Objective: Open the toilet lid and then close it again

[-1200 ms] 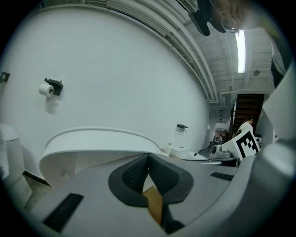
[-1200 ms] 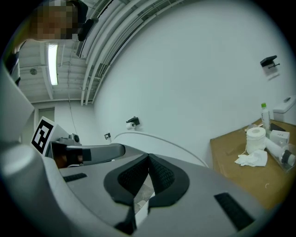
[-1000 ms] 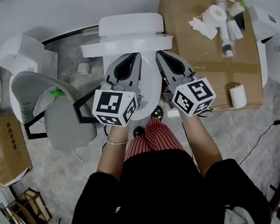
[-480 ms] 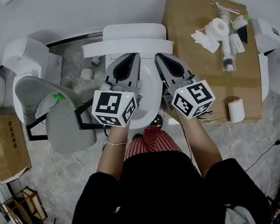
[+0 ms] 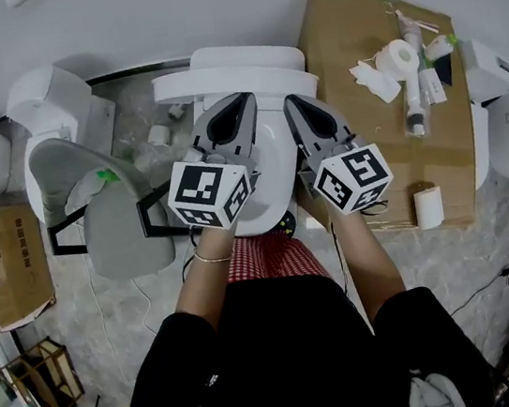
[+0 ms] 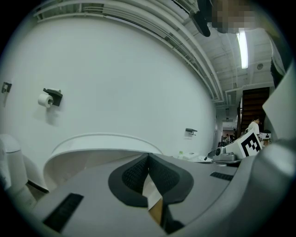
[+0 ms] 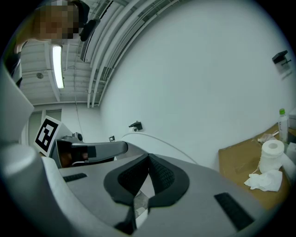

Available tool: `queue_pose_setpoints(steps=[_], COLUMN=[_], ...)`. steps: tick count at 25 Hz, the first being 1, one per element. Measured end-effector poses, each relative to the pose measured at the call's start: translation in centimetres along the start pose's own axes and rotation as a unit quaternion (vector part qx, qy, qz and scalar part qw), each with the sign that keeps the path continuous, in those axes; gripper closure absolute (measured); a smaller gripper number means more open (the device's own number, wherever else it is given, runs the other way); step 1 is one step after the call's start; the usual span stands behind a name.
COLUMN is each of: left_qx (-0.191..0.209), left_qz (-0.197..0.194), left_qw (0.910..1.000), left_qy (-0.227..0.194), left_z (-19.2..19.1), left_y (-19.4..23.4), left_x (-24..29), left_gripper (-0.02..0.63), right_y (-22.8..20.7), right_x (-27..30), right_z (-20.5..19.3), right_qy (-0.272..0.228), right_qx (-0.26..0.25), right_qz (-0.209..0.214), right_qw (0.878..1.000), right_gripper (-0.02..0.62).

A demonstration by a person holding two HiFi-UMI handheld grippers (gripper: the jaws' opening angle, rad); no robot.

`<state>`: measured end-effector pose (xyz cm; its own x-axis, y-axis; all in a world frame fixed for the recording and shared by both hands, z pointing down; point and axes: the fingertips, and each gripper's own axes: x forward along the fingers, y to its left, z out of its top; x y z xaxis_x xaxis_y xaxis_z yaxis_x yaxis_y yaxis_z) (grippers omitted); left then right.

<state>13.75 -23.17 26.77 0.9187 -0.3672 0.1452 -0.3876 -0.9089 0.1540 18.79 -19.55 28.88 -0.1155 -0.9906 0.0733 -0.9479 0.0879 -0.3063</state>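
The white toilet (image 5: 247, 55) stands against the wall in the head view. Its lid (image 5: 236, 79) is tilted up, and its front edge runs as a white bar across the tank. My left gripper (image 5: 244, 100) and right gripper (image 5: 288, 101) point level at the wall, side by side, with their tips at that edge. Both are shut with nothing between the pads. In the left gripper view the lid's rim (image 6: 106, 138) arcs just ahead of the shut tips (image 6: 148, 155), underside towards me. The right gripper view shows its shut tips (image 7: 148, 156) before the lid (image 7: 162, 142).
A brown cardboard sheet (image 5: 366, 124) to the right carries a paper roll (image 5: 395, 53), tissues and small bottles; another roll (image 5: 429, 208) stands at its near edge. A grey chair (image 5: 115, 219), other white toilets (image 5: 44, 96) and a cardboard box (image 5: 4, 268) crowd the left.
Both grippers have shifted a little towards the wall and upward. The lid's edge has moved with them and now covers more of the tank.
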Motion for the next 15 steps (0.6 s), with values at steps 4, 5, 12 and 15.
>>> queue_pose_setpoints(steps=[4,5,12,15], left_qx=[-0.003,-0.007,-0.025,-0.013], left_qz=[-0.012,-0.016,-0.04,-0.049], left_qw=[0.9999,0.9998,0.9989,0.9987], left_qy=[0.0,0.0,-0.003,0.006], left_z=[0.4,0.5,1.2,1.5], left_y=[0.5,0.5,0.9,1.0], left_x=[0.6,0.8,1.8,2.1], left_gripper=[0.601,0.601,0.601,0.601], right_y=[-0.3,-0.5,-0.8,-0.9], right_x=[0.6,0.8,2.2,2.7], right_z=[0.4,0.5,0.7,0.9], right_qy=[-0.001,-0.002,0.012,0.015], right_qx=[-0.002,-0.003,-0.009,-0.007], right_qz=[-0.014,-0.018,-0.039,-0.044], right_qw=[1.0,1.0,0.999,0.999], right_gripper=[0.575,0.575,0.575,0.575])
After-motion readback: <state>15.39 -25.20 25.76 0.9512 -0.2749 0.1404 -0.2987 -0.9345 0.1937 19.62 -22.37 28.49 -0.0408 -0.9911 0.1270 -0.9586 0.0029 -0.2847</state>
